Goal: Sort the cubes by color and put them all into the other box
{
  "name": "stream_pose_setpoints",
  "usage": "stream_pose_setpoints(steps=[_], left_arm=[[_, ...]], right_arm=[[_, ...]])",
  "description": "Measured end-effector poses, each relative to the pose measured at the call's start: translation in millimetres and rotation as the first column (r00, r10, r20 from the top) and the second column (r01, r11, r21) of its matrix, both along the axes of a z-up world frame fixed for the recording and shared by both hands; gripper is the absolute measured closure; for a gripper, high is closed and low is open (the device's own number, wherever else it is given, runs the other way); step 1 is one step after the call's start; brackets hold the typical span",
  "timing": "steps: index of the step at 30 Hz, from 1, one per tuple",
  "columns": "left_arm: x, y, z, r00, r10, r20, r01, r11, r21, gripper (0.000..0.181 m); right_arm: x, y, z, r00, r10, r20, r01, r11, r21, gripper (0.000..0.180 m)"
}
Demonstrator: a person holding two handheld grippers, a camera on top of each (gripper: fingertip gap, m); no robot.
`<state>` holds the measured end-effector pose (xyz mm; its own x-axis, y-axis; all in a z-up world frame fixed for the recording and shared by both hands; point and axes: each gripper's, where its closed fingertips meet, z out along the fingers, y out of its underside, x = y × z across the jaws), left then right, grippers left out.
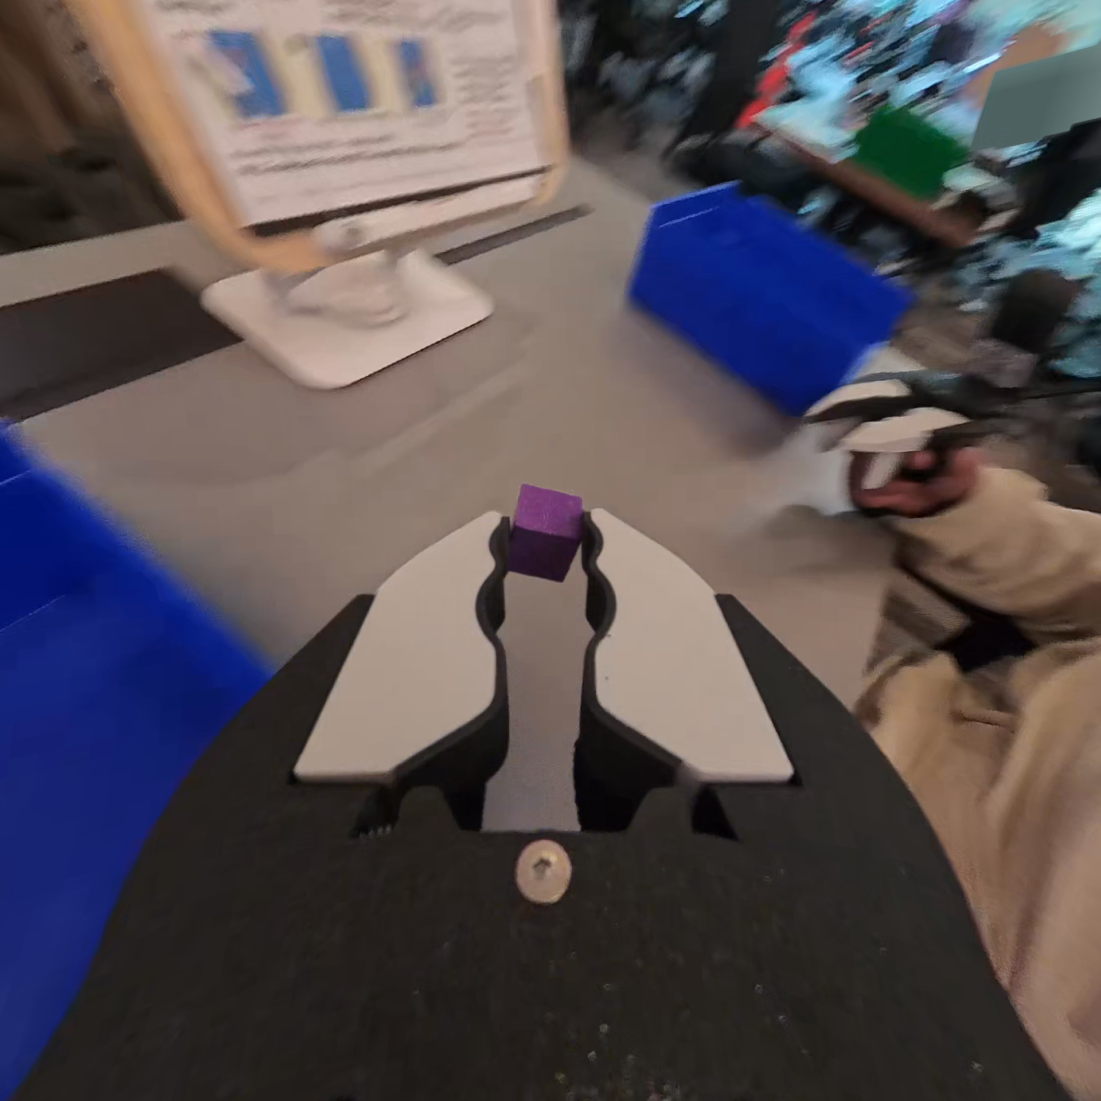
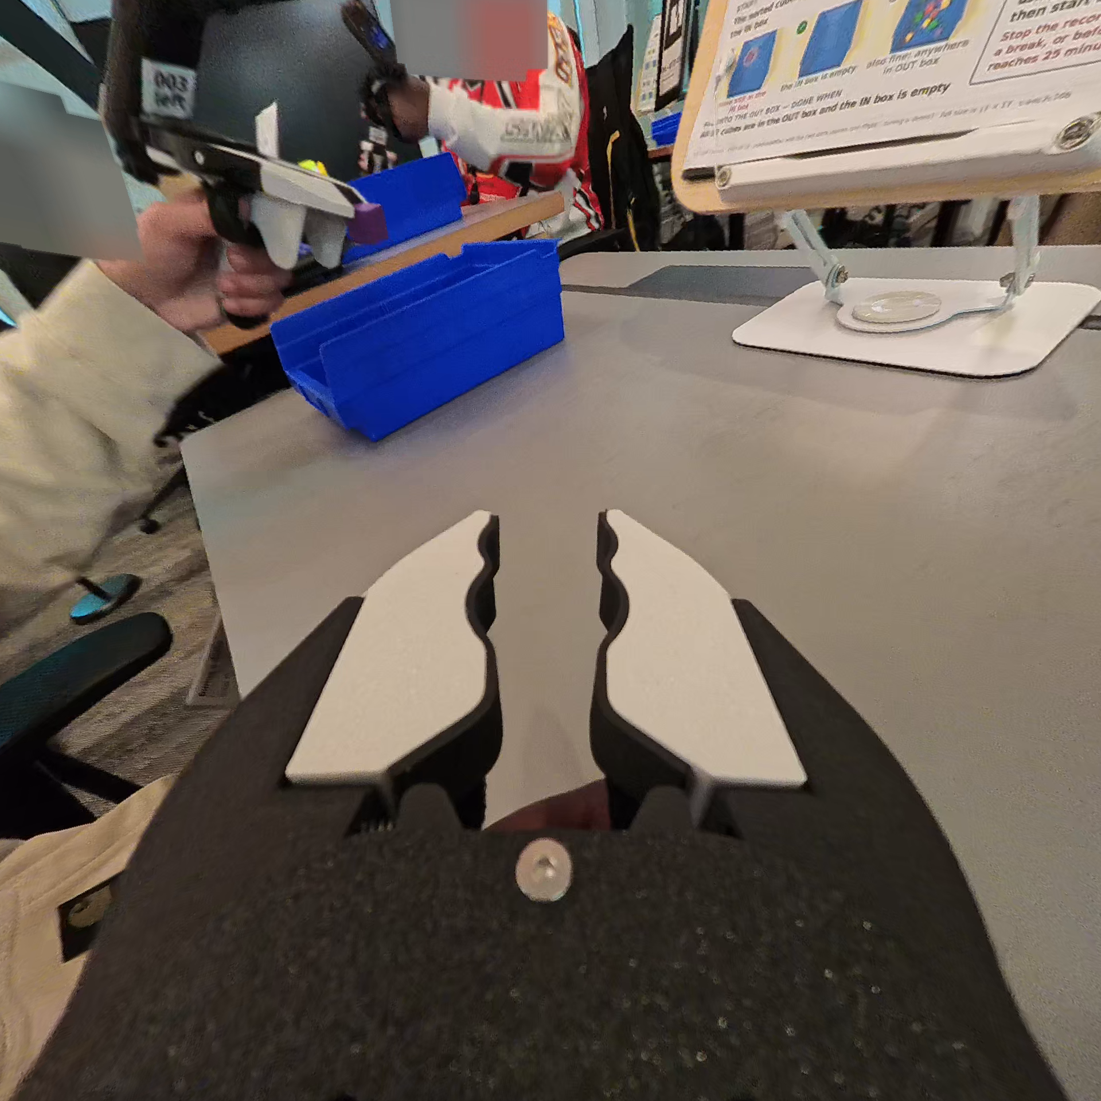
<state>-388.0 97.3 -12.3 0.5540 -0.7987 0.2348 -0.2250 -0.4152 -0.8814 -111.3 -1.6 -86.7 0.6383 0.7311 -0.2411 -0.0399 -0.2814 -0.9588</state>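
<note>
Left gripper [image 1: 545, 524] pinches a purple cube [image 1: 545, 532] at its very tips, up in the air between two blue boxes [image 1: 756, 298]. Right gripper [image 2: 547, 524] is open, holds nothing and hangs over the grey table [image 2: 774, 476]. That tip hold looks small, so a quick swing could make the cube slip out and fall.

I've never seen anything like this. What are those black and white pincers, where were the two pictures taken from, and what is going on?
No robot here: a person holds hand-held tongs, one in each hand, each carrying a camera that looks along its two white fingers. The left wrist view shows the left tongs shut on a small purple cube. The right wrist view shows the right tongs open and holding nothing above the grey table; the left tongs and cube show there too, farther off. On the table stand a blue plastic box and a white stand holding an instruction sheet. The left view shows a second blue box.
</note>
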Motion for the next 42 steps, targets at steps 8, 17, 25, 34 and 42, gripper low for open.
stream_pose_setpoints(steps=[8,17,25,34,42], left_arm=[[82.9,-39.3,-6.3,0.922,-0.279,0.267,0.283,0.959,0.027,0.158],[152.2,-73.5,1.7,0.818,-0.471,0.329,0.494,0.869,0.018,0.159],[195.7,-91.5,-25.8,0.782,-0.539,0.314,0.576,0.817,-0.030,0.159],[204.8,-94.8,-37.1,0.806,-0.505,0.308,0.536,0.844,-0.020,0.129],[133.2,-76.8,-55.2,0.978,0.159,0.133,-0.188,0.952,0.241,0.093]], right_arm=[[-5.0,1.9,-5.1,0.983,0.140,-0.117,-0.145,0.989,-0.035,0.148],[-76.4,7.4,24.9,0.919,0.395,-0.018,-0.394,0.918,0.049,0.145],[-96.5,11.9,25.9,0.915,0.404,0.012,-0.403,0.909,0.104,0.150],[-81.3,6.7,18.9,0.920,0.392,-0.021,-0.388,0.916,0.105,0.157],[-41.3,1.9,12.7,0.959,0.263,-0.106,-0.253,0.962,0.103,0.157]])
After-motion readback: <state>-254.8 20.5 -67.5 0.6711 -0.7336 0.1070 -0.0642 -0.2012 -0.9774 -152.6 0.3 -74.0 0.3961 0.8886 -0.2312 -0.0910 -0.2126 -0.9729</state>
